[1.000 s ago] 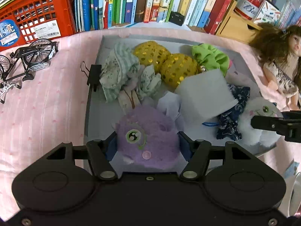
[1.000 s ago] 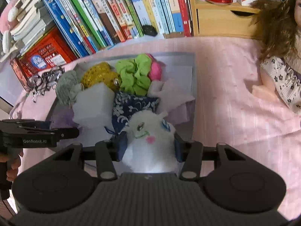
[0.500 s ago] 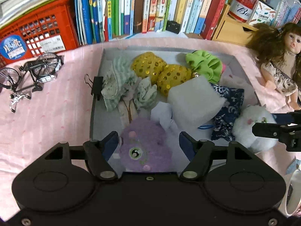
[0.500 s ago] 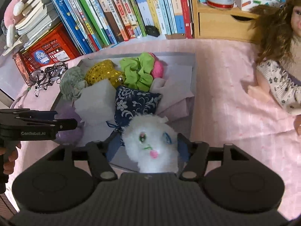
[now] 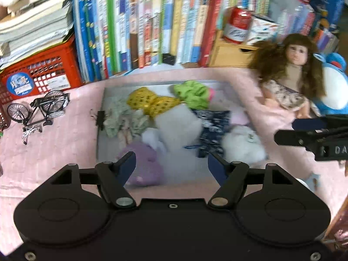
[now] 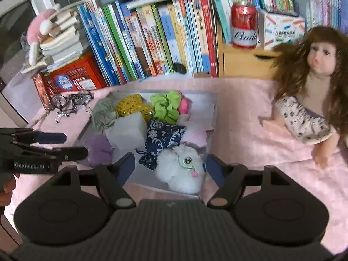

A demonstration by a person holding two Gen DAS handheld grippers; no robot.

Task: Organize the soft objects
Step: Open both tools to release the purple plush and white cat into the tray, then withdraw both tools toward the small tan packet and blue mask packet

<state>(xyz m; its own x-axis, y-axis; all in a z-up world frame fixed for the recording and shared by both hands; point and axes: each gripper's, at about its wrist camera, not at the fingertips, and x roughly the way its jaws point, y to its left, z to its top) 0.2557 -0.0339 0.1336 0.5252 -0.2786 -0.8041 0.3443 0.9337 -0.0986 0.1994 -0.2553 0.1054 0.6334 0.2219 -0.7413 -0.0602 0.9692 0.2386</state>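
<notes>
- The grey tray point(image 6: 214, 108) on the pink cloth point(image 6: 250, 130) already holds every loose soft thing in view, so the sorting looks close to finished.
- The purple plush point(image 5: 141, 165) lies in the tray's near left corner and the white plush point(image 6: 180, 169) in its near right corner, each resting free.
- The left gripper point(image 5: 171, 165) has its jaws spread, having just been opening; the purple plush sits below its left pad, with nothing pinched between the pads.
- The right gripper point(image 6: 169, 165) is likewise spread, its jaws having just opened further; the white plush lies under the gap, unpressed on either side.
- What is left, by my judgement, is little: perhaps tidying the heap, or deciding on the doll point(image 6: 308, 100) lying on the cloth outside the tray, well apart from it.
- Textures differ widely: both plushes are round and long-furred, with stitched eyes.
- The two gold balls point(image 5: 152, 103) are sequinned and glinting; the green scrunchie point(image 6: 166, 106) is gathered, ruffled cloth, with a pink one just behind.
- A white foam block point(image 6: 128, 128) looks squarish and matte; the navy floral pouch point(image 6: 162, 139) is a flat printed drawstring bag.
- Crumpled pale green fabric point(image 5: 120, 117) fills the far left.
</notes>
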